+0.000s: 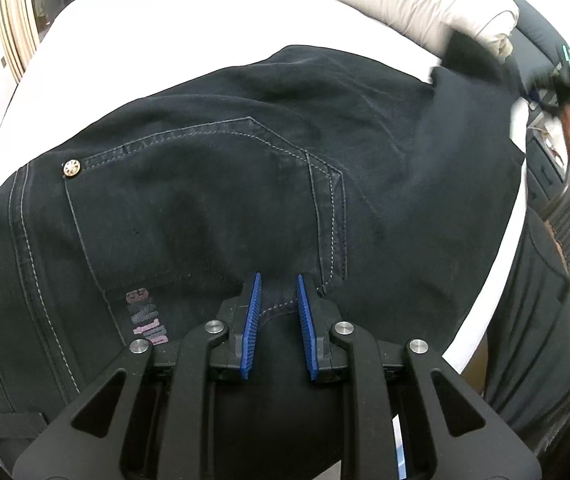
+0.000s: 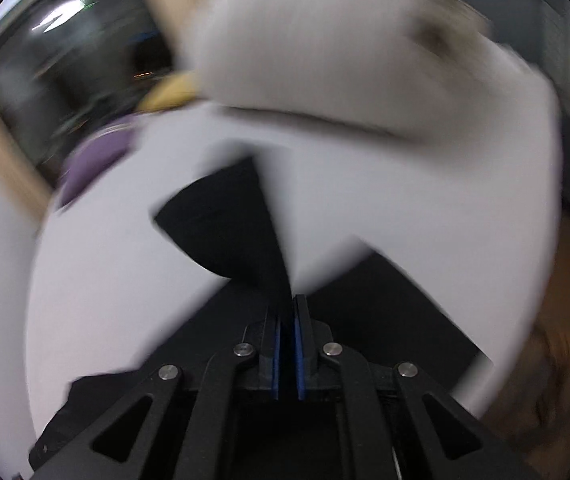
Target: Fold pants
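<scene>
Right now your dark jeans [image 1: 245, 168] lie seat-up across the white bed [image 1: 97, 52], back pocket [image 1: 205, 200] toward you. Your left gripper [image 1: 279, 280] hovers over the seam below that pocket, blue pads parted a little and holding nothing. Your right gripper [image 2: 288, 300] is nearly closed on a dark corner of the jeans [image 2: 229, 232] — that view is heavily blurred, so I can't tell how deep the bite is. If it's only a thin edge, a fast swing could pull it free mid-fold. With the left not pinning the seat, the whole garment may drag toward the beige pillow [image 1: 425, 0] — and skew the fold.
</scene>
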Demonstrator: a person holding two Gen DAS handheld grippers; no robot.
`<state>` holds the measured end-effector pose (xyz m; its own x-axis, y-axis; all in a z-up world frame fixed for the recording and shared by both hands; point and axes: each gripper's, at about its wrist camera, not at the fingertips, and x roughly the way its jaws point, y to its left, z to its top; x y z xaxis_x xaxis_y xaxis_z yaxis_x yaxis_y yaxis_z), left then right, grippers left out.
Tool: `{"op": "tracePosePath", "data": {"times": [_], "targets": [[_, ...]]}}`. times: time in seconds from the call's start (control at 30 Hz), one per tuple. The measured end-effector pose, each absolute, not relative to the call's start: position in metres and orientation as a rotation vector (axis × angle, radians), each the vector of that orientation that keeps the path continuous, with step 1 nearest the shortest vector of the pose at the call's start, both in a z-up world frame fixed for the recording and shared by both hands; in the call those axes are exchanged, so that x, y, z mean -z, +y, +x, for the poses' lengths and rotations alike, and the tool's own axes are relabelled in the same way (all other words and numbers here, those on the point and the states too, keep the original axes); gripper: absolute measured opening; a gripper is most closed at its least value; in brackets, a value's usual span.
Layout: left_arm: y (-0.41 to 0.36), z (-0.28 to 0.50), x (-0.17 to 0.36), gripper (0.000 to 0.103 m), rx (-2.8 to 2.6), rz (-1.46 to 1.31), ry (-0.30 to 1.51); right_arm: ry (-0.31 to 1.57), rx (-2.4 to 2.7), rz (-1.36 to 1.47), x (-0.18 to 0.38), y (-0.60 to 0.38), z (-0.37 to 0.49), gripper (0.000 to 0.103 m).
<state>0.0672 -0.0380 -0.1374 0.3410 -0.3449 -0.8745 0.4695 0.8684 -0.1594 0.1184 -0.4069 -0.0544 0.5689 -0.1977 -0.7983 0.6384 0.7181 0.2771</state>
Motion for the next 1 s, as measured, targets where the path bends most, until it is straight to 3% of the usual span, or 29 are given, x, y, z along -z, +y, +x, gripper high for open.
{"op": "tracePosePath", "data": {"times": [0.1,0.17,0.33,0.57,0.8,0.87,0.9,1.0], "targets": [[-0.041,0.066,0.138,0.019,0.518,0.138,1.108,0.883,0.722,0.682,0.097,-0.434,0.06,0.011],[-0.044,0.066,0.138,0.019,0.509,0.143,1.113,0.891,0.759,0.8,0.115,-0.442,0.035,0.024],[-0.051,0.065,0.135,0.019,0.488,0.162,1.124,0.816,0.708,0.81,0.108,-0.439,0.029,0.038],[-0.051,0.064,0.133,0.019,0.461,0.132,1.121,0.765,0.501,0.87,0.104,-0.442,0.051,0.039],[-0.046,0.063,0.133,0.019,0.455,0.116,1.12,0.896,0.064,0.892,0.13,-0.352,0.11,0.039],[-0.041,0.062,0.132,0.019,0.46,0.106,1.116,0.941,0.104,0.859,0.144,-0.351,0.112,0.023],[-0.039,0.061,0.132,0.019,0.463,0.1,1.114,0.943,0.134,0.866,0.15,-0.36,0.107,0.002],[-0.031,0.058,0.131,0.019,0.476,0.07,1.107,0.918,0.231,0.911,0.158,-0.398,0.084,0.0]]}}
